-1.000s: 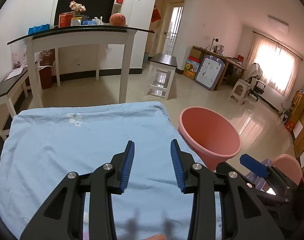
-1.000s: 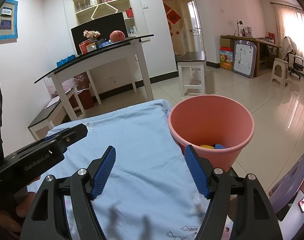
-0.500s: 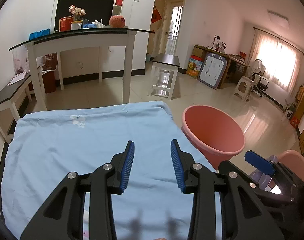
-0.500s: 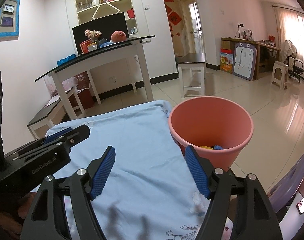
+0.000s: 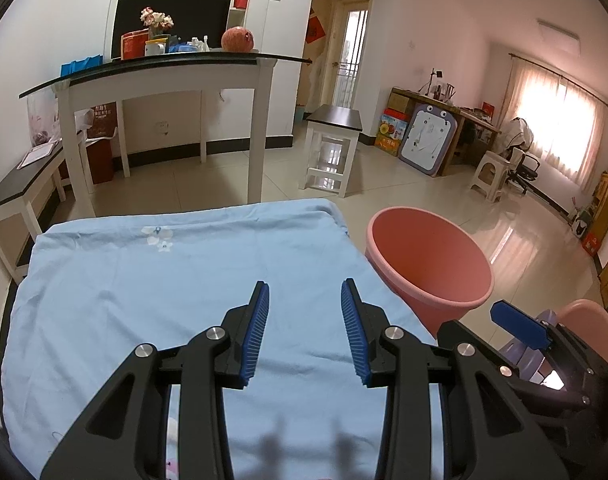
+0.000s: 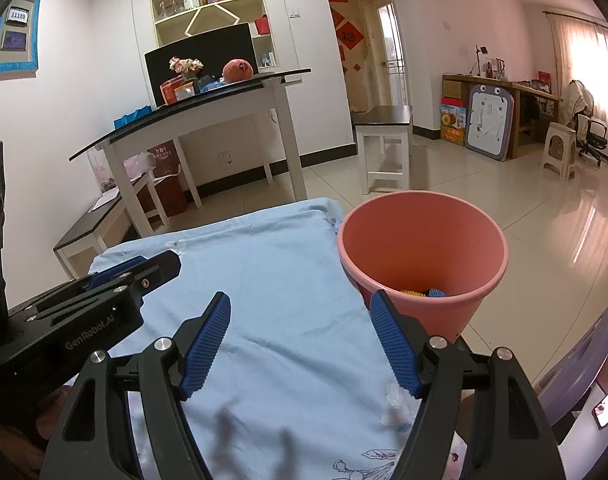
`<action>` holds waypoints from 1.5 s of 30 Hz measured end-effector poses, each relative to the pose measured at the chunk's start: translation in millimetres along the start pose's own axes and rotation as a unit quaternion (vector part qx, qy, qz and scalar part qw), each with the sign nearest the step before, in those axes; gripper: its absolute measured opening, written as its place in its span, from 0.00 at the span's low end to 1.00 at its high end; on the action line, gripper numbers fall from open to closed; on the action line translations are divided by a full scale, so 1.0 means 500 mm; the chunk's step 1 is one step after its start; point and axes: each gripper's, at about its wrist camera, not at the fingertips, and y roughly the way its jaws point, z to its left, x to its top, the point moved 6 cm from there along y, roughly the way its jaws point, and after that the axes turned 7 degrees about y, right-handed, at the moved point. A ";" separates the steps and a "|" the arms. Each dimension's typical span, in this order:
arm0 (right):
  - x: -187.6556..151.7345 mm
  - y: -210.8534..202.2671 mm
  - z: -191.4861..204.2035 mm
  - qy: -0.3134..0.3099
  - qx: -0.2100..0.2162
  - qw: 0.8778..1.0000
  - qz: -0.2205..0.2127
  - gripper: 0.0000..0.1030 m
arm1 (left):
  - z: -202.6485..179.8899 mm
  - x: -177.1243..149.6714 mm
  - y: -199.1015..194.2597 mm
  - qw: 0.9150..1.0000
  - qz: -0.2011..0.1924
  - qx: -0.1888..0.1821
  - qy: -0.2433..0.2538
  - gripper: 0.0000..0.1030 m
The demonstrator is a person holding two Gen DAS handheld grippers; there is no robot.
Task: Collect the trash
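Note:
A salmon-pink bucket (image 5: pixel 428 264) stands on the floor at the right edge of a table covered in a light blue cloth (image 5: pixel 163 280). In the right wrist view the bucket (image 6: pixel 420 248) holds small yellow and blue pieces (image 6: pixel 424 292) at its bottom. My left gripper (image 5: pixel 304 312) is open and empty above the cloth. My right gripper (image 6: pixel 299 320) is open and empty over the cloth, just left of the bucket. No loose trash shows on the cloth. The left gripper (image 6: pixel 103 296) shows in the right wrist view, and the right gripper (image 5: pixel 520 324) in the left wrist view.
A white table with a black top (image 5: pixel 163 68) carrying flowers and boxes stands behind. A small white side table (image 5: pixel 332 152) and a low bench (image 5: pixel 19 188) stand on the tiled floor. A purple stool (image 6: pixel 576 372) is at the lower right.
Both grippers have drawn back and risen slightly, so the bucket and cloth sit a little lower in view. Both stay open and empty.

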 end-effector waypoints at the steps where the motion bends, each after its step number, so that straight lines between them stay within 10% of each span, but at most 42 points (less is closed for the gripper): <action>1: 0.000 0.000 0.000 0.000 0.000 1.000 0.000 0.69 | 0.000 0.000 0.000 1.000 0.000 0.000 0.000 0.37; 45: -0.021 0.026 -0.015 -0.005 -0.001 1.000 0.012 0.69 | 0.013 -0.013 0.014 1.000 0.010 0.007 -0.006 0.37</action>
